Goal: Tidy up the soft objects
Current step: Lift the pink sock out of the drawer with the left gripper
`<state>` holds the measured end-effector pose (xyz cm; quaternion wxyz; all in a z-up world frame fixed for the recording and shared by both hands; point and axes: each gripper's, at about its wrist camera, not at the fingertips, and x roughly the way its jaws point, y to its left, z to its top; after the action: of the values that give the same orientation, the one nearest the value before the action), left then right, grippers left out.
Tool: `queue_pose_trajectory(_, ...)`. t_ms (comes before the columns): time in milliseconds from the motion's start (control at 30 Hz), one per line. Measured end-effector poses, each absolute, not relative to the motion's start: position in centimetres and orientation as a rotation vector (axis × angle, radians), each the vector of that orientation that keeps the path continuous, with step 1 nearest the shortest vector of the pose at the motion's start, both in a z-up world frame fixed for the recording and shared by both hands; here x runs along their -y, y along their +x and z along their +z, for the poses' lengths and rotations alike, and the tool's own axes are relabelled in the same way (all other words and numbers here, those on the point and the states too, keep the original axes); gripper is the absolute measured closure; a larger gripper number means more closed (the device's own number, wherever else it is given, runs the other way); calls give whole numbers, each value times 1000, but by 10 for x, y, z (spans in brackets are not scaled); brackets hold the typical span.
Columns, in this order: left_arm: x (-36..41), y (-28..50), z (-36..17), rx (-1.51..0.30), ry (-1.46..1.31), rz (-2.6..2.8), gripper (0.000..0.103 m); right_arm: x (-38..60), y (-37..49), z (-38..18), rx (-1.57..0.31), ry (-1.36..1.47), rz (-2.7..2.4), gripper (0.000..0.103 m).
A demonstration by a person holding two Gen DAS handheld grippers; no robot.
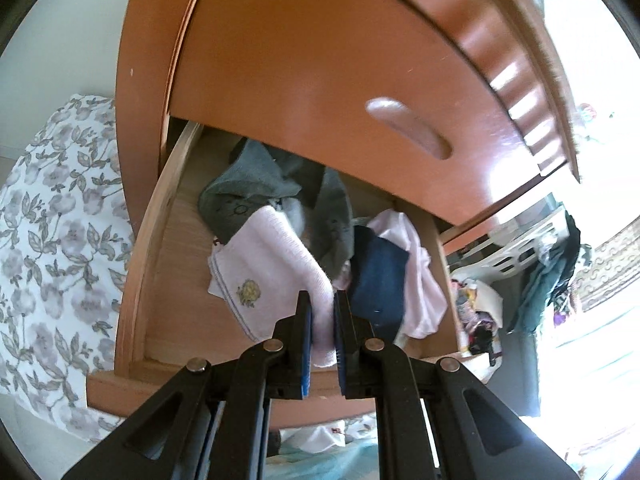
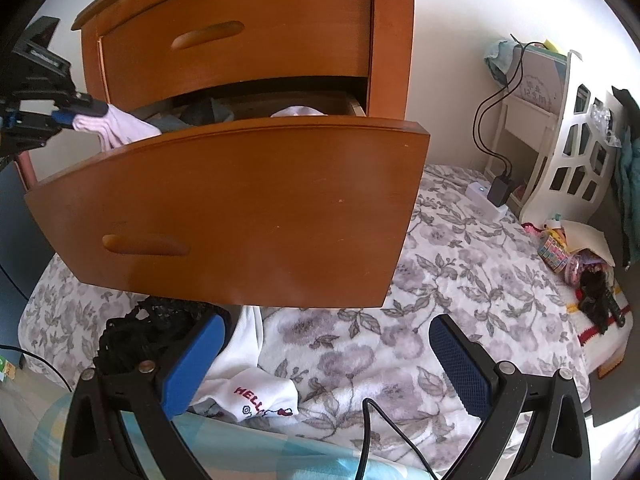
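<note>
1. The left gripper (image 1: 323,312) is clamped tight on a pale pink sock (image 1: 296,248), its blue pads pinching the toe end above the front of the open drawer (image 1: 160,216).
2. From the right wrist view the same left gripper (image 2: 78,114) shows at the far left, with the pink sock (image 2: 120,126) draped over the drawer's front edge.
3. Inside the drawer, the sock's other end lies on a heap of soft things: a grey-green garment (image 1: 256,192) at the back, a white cloth with a yellow flower embroidery (image 1: 240,292) underneath, a dark navy piece (image 1: 380,276) just beside the gripper, and a light pink cloth (image 1: 416,276) to the right of that.
4. The upper drawer (image 1: 320,64) is closed above the open one, its recessed handle facing the camera.
5. The right gripper (image 2: 326,360) has its jaws wide apart with nothing between them, hanging over the flower-print bedspread (image 2: 440,280) below the curved drawer front (image 2: 240,208).
6. Beside the right gripper's left finger sits a black lace item (image 2: 152,328), and just right of it a white sock with red lettering (image 2: 256,392) lies on the bedspread.
7. A black cable (image 2: 372,432) runs up between the right gripper's fingers.
8. Further off, a white shelf unit (image 2: 576,152) stands at the bed's far side, with small clutter near its foot.
</note>
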<state>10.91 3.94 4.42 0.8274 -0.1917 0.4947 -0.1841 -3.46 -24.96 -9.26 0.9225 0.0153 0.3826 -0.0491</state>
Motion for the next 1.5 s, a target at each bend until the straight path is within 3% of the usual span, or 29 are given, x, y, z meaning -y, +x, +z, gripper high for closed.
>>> queue_pose_trajectory(1133,-21,2,146,-767,-371,-649,93,247,-44,-87,-744,21,-109,0)
queue_pose_trajectory(1500,-6,-20,142,-792,-328,-705,93,247,-48,-83,-720,15,-125,0)
